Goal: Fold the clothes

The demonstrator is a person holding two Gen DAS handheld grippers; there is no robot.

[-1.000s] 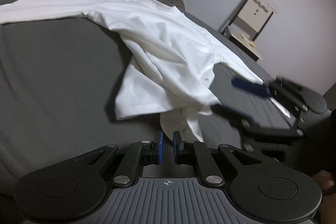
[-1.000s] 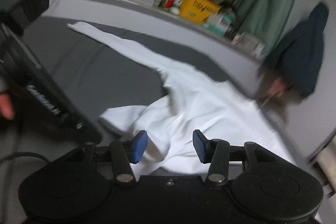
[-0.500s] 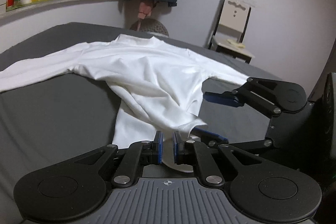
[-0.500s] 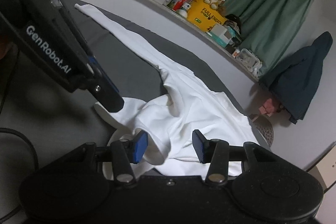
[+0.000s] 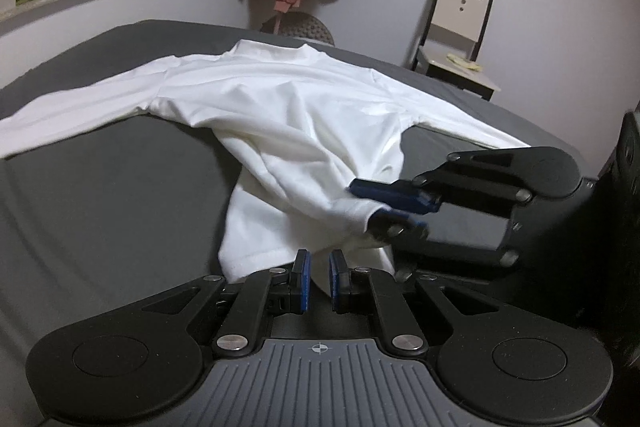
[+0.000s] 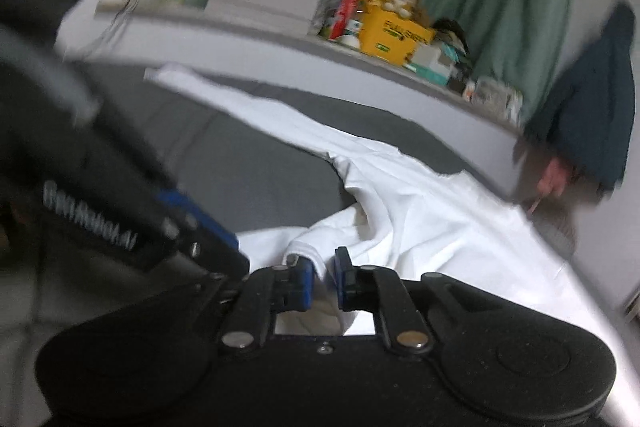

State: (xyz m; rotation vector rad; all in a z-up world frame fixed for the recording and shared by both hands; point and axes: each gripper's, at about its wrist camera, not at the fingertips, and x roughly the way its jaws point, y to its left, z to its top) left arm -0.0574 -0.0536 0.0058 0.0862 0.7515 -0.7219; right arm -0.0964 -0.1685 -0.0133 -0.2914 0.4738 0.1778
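A: White long-sleeved shirt (image 5: 280, 115) is spread over the grey bed (image 5: 100, 207), collar toward the far wall, one sleeve stretched out to the left of the left wrist view, the other running right behind the right gripper (image 5: 394, 205). Its lower hem is bunched up at the near edge.

B: Why is the hem gathered like that?

A: It is judged to be pinched at two spots so the bottom can be lifted and carried toward the collar. White cloth is clamped between the nearly closed pads of the left gripper (image 5: 318, 281). In the right wrist view, a fold of hem is nipped between the right gripper's pads as well, though that view is blurred.

B: What is changed from a second ago?

A: The right gripper's jaws have just been closing; a second ago they were held wide with the hem only lying between them, and now the cloth is caught. The shirt body is seen flatter and more squarely from the left side than before, when it was viewed at a tilt. The left grip is unchanged.
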